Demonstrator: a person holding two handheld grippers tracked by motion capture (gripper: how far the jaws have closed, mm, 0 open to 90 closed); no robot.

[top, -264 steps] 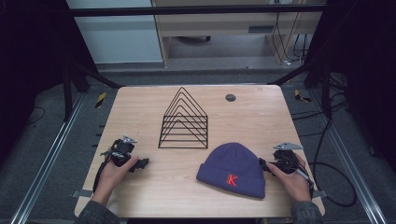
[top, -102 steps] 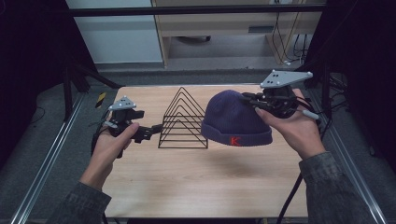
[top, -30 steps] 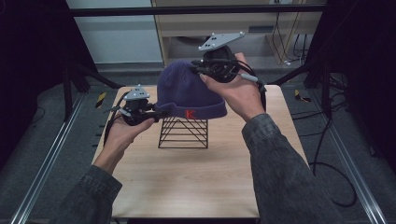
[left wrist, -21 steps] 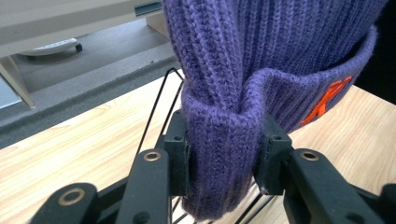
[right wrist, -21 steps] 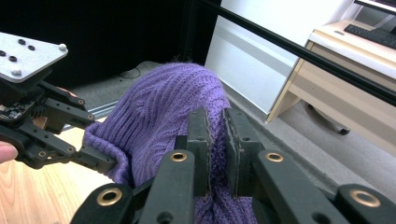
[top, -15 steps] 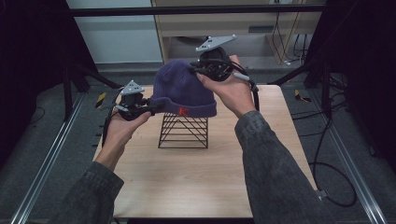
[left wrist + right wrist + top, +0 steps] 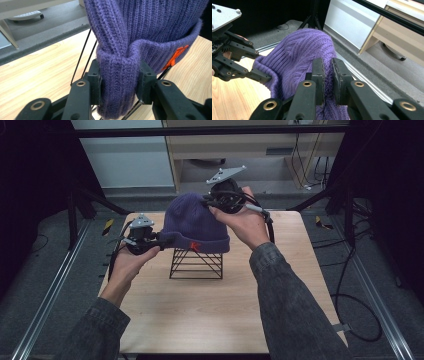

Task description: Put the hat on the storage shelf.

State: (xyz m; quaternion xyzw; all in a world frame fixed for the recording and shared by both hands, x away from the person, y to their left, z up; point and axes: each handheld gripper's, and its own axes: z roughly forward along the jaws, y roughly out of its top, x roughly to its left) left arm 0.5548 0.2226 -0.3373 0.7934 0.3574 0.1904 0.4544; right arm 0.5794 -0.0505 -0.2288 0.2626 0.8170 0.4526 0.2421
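Note:
A purple knit beanie (image 7: 196, 224) with an orange letter on its cuff hangs over the top of a black wire rack (image 7: 196, 264) at the table's middle. My left gripper (image 7: 161, 241) is shut on the cuff at the beanie's left edge; in the left gripper view the folded cuff (image 7: 119, 75) is squeezed between both pads. My right gripper (image 7: 210, 202) is shut on the knit near the beanie's crown at the far right; in the right gripper view the fabric (image 7: 307, 52) bunches between its jaws and the left gripper (image 7: 265, 77) shows beyond.
The wooden table (image 7: 210, 320) lies open in front of the rack. Black metal frame bars (image 7: 210, 130) run around it, with rails at both sides. A cable (image 7: 345, 285) trails off the right edge. A desk and cabinets stand behind the table.
Both hands have carried the beanie down toward the rack's top. The right gripper has sunk a little; the left has stayed nearly in place.

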